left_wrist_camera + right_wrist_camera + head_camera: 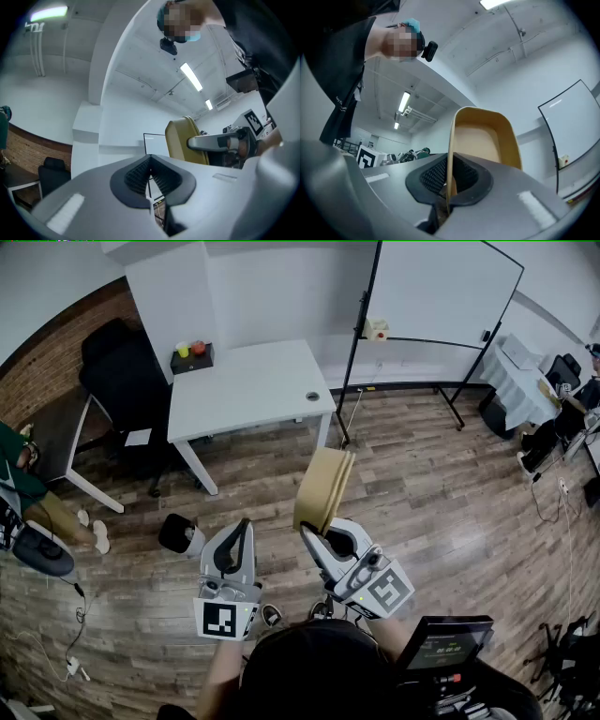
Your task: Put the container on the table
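A tan, tray-like container [323,488] stands on edge in the air over the wood floor, and my right gripper [314,532] is shut on its rim. In the right gripper view the rim of the container [483,140] runs straight down between the pads of the right gripper [449,180]. To its left, my left gripper [242,526] is shut with nothing in it; the left gripper view shows the left gripper [150,173] with pads together and the container [183,140] off to the right. The white table [248,390] stands further ahead, to the left.
A black tray [192,357] with a yellow and a red item sits on the table's back left corner. A black chair [117,381] is left of the table, a whiteboard on a stand [441,287] to its right. A black-and-white object [178,533] lies on the floor near my left gripper.
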### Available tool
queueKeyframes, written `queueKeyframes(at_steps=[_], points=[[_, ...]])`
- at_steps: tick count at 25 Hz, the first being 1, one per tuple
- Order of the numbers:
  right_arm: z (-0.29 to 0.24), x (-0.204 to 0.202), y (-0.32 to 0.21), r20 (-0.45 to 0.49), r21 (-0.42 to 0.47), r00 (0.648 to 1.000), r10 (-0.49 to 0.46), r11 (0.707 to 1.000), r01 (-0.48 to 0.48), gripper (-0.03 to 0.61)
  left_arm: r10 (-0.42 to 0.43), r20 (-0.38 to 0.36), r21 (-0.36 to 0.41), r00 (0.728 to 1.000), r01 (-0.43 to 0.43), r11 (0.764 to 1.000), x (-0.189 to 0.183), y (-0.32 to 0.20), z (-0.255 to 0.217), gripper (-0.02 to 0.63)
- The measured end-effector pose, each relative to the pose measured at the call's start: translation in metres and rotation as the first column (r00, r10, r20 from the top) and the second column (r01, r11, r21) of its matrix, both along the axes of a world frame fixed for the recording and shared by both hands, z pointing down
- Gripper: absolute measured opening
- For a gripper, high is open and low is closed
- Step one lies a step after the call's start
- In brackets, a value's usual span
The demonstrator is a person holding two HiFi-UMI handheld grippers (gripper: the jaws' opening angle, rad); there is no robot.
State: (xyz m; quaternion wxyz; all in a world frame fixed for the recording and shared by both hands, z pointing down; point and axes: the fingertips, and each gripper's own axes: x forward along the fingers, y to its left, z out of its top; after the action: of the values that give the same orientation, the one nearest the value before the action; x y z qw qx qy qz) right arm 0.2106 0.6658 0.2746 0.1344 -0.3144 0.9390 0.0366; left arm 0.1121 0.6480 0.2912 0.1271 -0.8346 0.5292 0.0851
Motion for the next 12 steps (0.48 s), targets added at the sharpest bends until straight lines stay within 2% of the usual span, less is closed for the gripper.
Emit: queueKeyframes(at_steps=[4,8,12], points=[[0.005,-0.005,-0.013,-0.014,-0.018,0.999,0.036,0.999,-0.036,0.033,0.022,0.002,-0.007,1.0,-0.022,1.0,0.001,-0.006,0.003,-0.005],[0.01,-0.019,-0.035,-0.011,-0.041,0.999,0.049,0.998,-0.049,0.034,0.055,0.051,-0.057,0.997,-0.052,0.997,-0.006,-0.02,0.012,-0.005],[0.012,-0.037,-0.053,-0.014,-0.047,0.999,0.043,0.998,-0.044,0.034,0.061,0.039,-0.072,0.997,-0.058,0.996,-0.021,-0.035,0.014,-0.005]])
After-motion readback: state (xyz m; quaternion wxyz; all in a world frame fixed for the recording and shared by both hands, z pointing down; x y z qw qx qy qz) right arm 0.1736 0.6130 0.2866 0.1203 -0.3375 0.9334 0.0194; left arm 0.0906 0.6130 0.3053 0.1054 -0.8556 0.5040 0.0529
